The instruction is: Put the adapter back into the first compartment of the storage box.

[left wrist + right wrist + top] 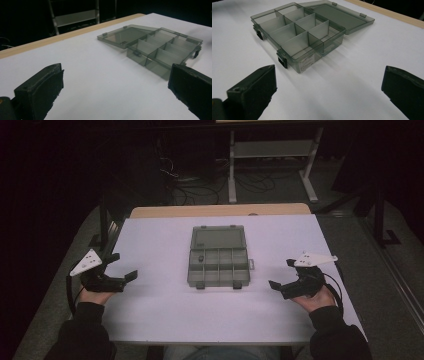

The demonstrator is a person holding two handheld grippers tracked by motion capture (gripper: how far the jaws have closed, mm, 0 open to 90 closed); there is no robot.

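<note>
While the compartment box [219,256] lies with its lid open at the middle of the white table [160,310], the left gripper [121,266] at 9 o'clock and the right gripper [281,273] at 3 o'clock both hold their jaws wide apart, gripping nothing.

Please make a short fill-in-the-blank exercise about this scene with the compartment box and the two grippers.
1. The lid of the compartment box lies ____.
2. Both the left gripper and the right gripper have their jaws ____.
3. The box rests on a ____ table.
4. A small dark item sits ____ one compartment.

Missing words: open; open; white; inside
</note>
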